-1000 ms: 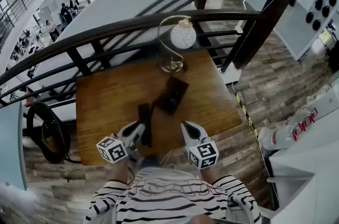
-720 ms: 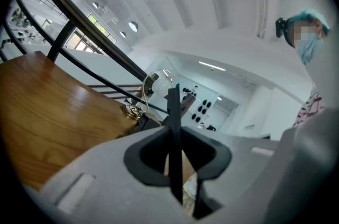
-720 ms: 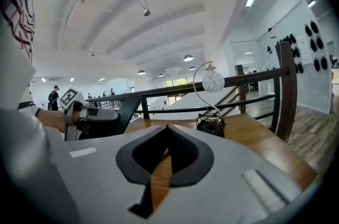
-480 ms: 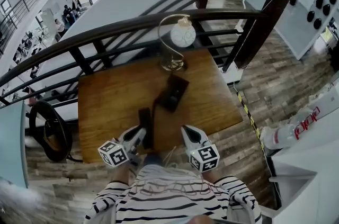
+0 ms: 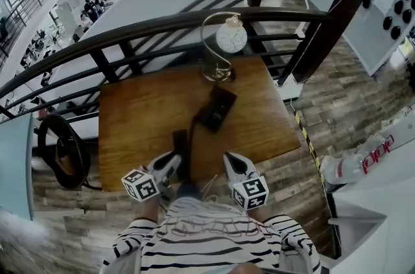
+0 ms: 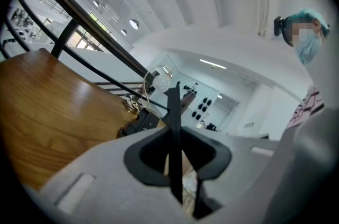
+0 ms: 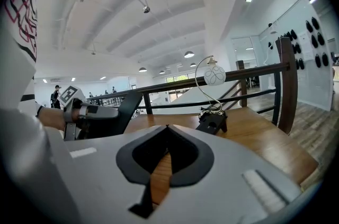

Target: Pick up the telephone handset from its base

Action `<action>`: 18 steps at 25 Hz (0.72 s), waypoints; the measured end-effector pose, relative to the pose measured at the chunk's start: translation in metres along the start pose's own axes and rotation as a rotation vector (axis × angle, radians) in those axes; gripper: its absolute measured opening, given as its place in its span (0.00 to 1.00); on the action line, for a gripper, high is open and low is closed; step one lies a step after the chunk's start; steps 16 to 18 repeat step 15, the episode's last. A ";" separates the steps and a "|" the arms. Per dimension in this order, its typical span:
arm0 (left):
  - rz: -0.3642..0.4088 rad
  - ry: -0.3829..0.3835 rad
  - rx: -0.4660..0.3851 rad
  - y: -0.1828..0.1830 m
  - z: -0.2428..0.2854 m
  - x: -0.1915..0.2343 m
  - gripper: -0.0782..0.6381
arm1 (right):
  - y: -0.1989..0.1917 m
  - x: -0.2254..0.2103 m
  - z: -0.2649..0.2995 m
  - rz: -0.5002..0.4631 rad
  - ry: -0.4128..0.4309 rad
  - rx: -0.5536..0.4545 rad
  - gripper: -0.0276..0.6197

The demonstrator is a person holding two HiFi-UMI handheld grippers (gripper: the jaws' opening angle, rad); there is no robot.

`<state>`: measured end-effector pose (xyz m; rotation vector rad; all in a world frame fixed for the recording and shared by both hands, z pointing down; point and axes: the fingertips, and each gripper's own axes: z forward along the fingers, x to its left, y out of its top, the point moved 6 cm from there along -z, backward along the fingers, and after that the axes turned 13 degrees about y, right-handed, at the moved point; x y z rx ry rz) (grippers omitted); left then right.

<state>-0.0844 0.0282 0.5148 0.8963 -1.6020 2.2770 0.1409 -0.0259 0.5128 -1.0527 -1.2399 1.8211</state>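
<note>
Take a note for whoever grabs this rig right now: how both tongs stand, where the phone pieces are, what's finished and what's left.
Left tongs: shut on the black telephone handset, which sits edge-on between the jaws.
Right tongs: shut, empty, beside the left ones at the near edge of the wooden table.
Telephone base: mid-table, just in front of the globe lamp.
Done: the handset is off the base and in the grip.
Left: probably nothing beyond holding it steady.
</note>
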 end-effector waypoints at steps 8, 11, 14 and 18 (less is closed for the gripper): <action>-0.009 0.004 -0.001 -0.001 -0.005 0.003 0.21 | 0.000 0.002 0.003 -0.004 -0.009 0.005 0.05; -0.011 0.006 0.000 0.000 -0.005 0.005 0.21 | 0.001 0.002 0.005 -0.003 -0.011 0.008 0.05; -0.013 0.006 0.000 0.002 -0.005 0.006 0.21 | 0.002 0.003 0.007 -0.003 -0.010 0.012 0.05; -0.014 0.005 0.001 0.002 -0.005 0.006 0.21 | 0.003 0.004 0.008 -0.004 -0.009 0.013 0.05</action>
